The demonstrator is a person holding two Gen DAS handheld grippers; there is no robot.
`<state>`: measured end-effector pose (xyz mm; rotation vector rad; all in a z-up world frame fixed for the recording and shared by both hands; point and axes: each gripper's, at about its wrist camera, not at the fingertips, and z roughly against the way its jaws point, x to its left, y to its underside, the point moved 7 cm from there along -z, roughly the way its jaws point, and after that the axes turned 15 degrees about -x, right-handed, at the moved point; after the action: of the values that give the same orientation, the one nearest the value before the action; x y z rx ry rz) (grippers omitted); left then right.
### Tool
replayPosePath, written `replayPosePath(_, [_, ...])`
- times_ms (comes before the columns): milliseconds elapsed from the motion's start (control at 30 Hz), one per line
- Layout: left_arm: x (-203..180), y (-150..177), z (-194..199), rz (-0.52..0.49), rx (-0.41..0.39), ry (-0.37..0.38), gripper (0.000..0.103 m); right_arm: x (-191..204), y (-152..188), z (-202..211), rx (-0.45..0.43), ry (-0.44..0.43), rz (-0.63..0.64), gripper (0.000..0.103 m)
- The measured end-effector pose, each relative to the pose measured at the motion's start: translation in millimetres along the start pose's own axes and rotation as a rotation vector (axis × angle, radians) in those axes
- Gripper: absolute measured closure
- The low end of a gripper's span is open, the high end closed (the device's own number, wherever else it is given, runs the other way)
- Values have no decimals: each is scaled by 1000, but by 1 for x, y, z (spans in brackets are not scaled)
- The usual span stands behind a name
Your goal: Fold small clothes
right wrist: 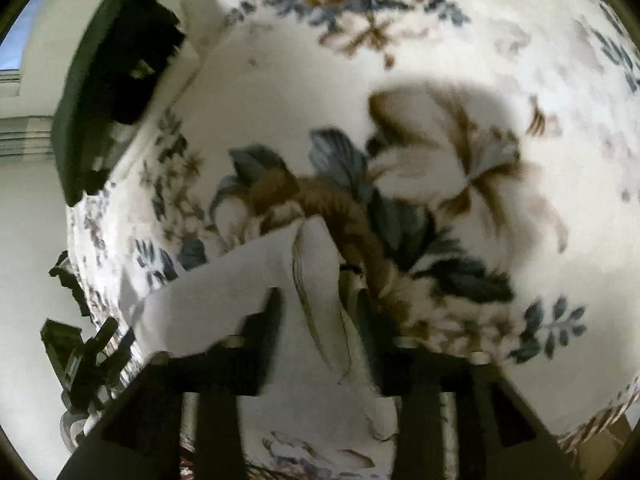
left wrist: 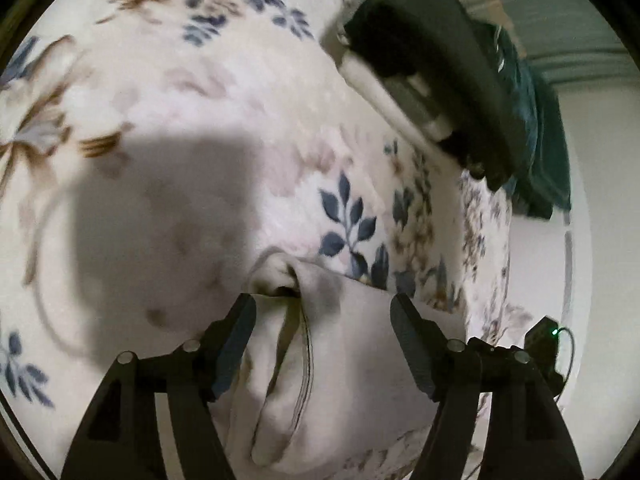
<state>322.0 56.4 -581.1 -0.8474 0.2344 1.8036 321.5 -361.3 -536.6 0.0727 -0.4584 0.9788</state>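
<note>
Nearby, a dark folded pile [left wrist: 432, 52] sits on the floral blanket [left wrist: 200, 100]. Both claws gape apart, left gripper [left wrist: 322, 308] and right gripper [right wrist: 316, 304] astride the rumpled white garment [left wrist: 352, 360].

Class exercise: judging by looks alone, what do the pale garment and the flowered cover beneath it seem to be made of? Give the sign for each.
Pale garment: looks like thin, matte woven or knit cloth; it creases softly and shows a stitched seam. Flowered cover: seemingly plush fleece, its print edges fuzzy, though blur leaves that open.
</note>
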Motion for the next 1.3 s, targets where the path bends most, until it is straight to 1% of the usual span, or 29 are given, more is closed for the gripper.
replayPosePath(67, [-2,0,-4,8,14,12,36,-1,-7,0,5,-45,-26,55])
replayPosePath(167, [-10,-1,-27,-57,46,-28,37,-5,-17,-15,29,-90,-122,55])
replayPosePath(200, [-11,-1,-34,-82,51,-57,49,-6,-18,-23,43,-106,-153,55])
replayPosePath(233, [-13,0,-42,-107,55,-75,64,-5,-20,-28,43,-123,-175,60])
replayPosePath(267, [-12,-1,-46,-143,57,-117,88,-4,-21,-30,30,-142,-185,72])
replayPosePath(300, [-10,-2,-48,-156,52,-133,89,-1,-22,-30,8,-152,-175,91])
replayPosePath(367, [-6,-5,-49,-138,37,-128,90,0,-25,-27,-46,-101,-142,92])
replayPosePath(433, [-1,-6,-47,-125,38,-116,90,-10,-25,-28,-63,-51,-165,93])
replayPosePath(467, [0,-5,-45,-115,41,-105,90,-14,-24,-31,-52,-50,-184,93])
replayPosePath(533, [0,-4,-38,-82,56,-75,83,-12,-21,-35,-11,-68,-168,90])
replayPosePath(567, [-1,-4,-30,-63,60,-58,71,-10,-20,-35,8,-79,-163,88])
replayPosePath(600, [-2,-4,-22,-52,54,-37,58,-8,-20,-33,25,-90,-161,75])
replayPosePath(633, [-1,-4,-12,-42,38,-15,51,-6,-20,-32,41,-98,-156,55])
replayPosePath(667, [2,-2,-1,-30,22,-4,36,-5,-20,-28,47,-116,-144,45])
replayPosePath(700, [5,1,5,-15,17,6,31,-4,-19,-24,41,-127,-128,30])
replayPosePath(733, [10,7,9,4,22,16,31,-7,-18,-19,39,-126,-105,25])
replayPosePath(767, [18,15,10,24,41,24,31,-8,-16,-17,48,-134,-80,24])
replayPosePath(833, [33,31,3,61,87,35,31,-13,-4,-20,104,-167,-56,18])
replayPosePath(900, [40,45,-8,129,120,94,31,-19,11,-31,176,-209,-76,16])
replayPosePath(933, [40,48,-13,174,118,141,31,-22,20,-37,212,-234,-92,16])
replayPosePath(1000, [33,47,-17,217,110,217,31,-27,40,-51,287,-300,-125,16])
replayPosePath(1067, [22,46,-20,231,109,260,31,-24,51,-61,318,-364,-152,16])
replayPosePath(1100, [16,47,-23,223,113,264,31,-22,52,-63,318,-388,-162,15])
replayPosePath(1167, [8,49,-28,191,116,248,31,-19,54,-65,309,-415,-183,14])
replayPosePath(1233, [0,51,-31,134,107,207,33,-16,55,-67,298,-424,-202,16])
replayPosePath(1267, [-4,52,-32,94,100,180,45,-11,56,-67,284,-419,-191,19])
replayPosePath(1300, [-7,54,-31,62,98,164,82,-9,57,-65,274,-414,-175,41])
